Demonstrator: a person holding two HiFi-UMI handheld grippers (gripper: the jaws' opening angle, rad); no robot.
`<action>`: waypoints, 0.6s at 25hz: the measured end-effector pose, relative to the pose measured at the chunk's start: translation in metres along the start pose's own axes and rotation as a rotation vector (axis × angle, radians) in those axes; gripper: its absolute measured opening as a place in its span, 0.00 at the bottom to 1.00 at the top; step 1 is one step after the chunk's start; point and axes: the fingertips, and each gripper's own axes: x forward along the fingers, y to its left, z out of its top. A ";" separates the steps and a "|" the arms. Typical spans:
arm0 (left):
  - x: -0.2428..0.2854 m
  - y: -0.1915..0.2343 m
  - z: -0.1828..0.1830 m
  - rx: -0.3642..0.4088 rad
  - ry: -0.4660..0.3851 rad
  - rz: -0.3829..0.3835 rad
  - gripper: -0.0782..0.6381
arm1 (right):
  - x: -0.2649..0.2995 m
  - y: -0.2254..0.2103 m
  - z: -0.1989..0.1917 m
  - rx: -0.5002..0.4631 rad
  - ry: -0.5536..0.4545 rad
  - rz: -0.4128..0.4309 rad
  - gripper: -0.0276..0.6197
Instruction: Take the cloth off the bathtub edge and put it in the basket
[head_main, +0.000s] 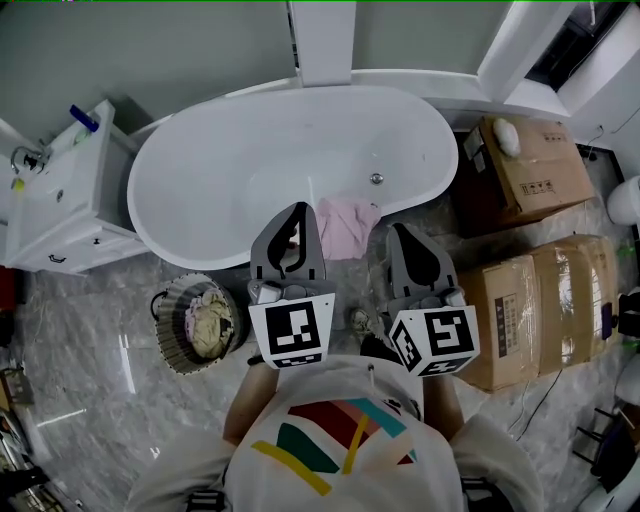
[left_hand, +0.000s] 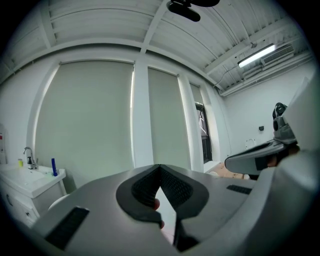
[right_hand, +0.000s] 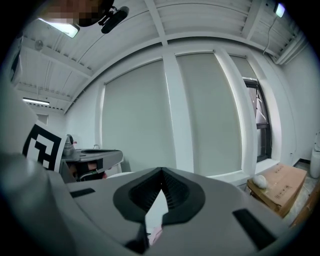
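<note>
The cloth (head_main: 345, 226) lay draped over the near edge of the tub (head_main: 280, 140), just between the two grippers, with the basket (head_main: 164, 322) on the floor to the left. It was not yet picked up. The left gripper (head_main: 298, 212) and right gripper (head_main: 399, 230) were both clenched on nothing, their cameras facing the wall. This looked like the approach step — next, one gripper would need to open, tip down and pinch the cloth.

No text can be read
</note>
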 end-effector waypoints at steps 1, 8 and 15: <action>0.001 0.005 -0.002 -0.003 0.003 0.009 0.13 | 0.004 0.002 0.001 0.003 -0.004 0.014 0.06; 0.018 0.043 -0.035 -0.024 0.077 0.083 0.13 | 0.042 -0.006 0.007 0.010 -0.015 0.049 0.06; 0.061 0.055 -0.081 -0.060 0.064 0.128 0.13 | 0.090 -0.036 -0.021 0.017 -0.027 0.047 0.06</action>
